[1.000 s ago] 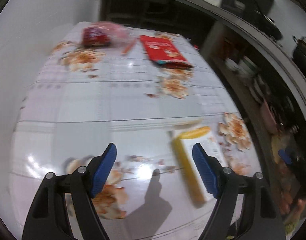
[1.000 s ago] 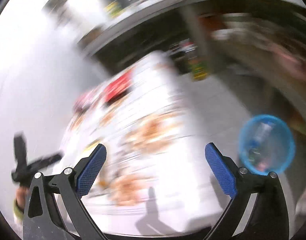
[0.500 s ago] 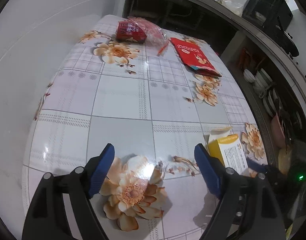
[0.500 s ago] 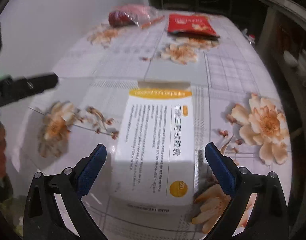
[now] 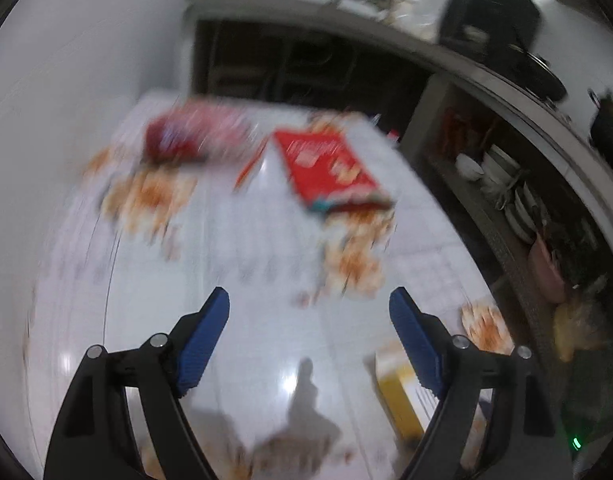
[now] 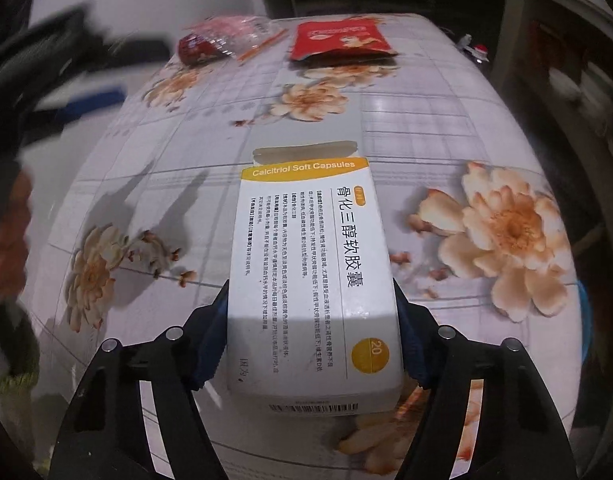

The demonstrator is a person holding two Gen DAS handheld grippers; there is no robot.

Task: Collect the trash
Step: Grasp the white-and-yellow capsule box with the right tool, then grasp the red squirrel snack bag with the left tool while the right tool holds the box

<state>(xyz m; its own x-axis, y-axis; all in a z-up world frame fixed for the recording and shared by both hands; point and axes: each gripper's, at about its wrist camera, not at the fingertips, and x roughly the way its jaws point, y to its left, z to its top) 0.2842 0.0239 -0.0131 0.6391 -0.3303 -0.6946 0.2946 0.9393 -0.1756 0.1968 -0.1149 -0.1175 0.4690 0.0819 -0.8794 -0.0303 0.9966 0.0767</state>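
A white and yellow medicine box lies flat on the flowered table. My right gripper straddles its near end, jaws closing, and both blue pads touch its long sides. In the blurred left wrist view my left gripper hangs open over bare tablecloth with nothing between its fingers. The same box peeks out behind its right finger. A red snack packet and a pink-red wrapper bag lie at the table's far end.
The table ends at a white wall on the left. Dark shelves with bowls run along the right. A thin orange stick lies between the two red items. A person's hand shows at the left edge.
My right gripper swung in over the medicine box, sank, and its jaws narrowed onto the box's sides. My left gripper moved along the table; its view now tilts toward the far end.
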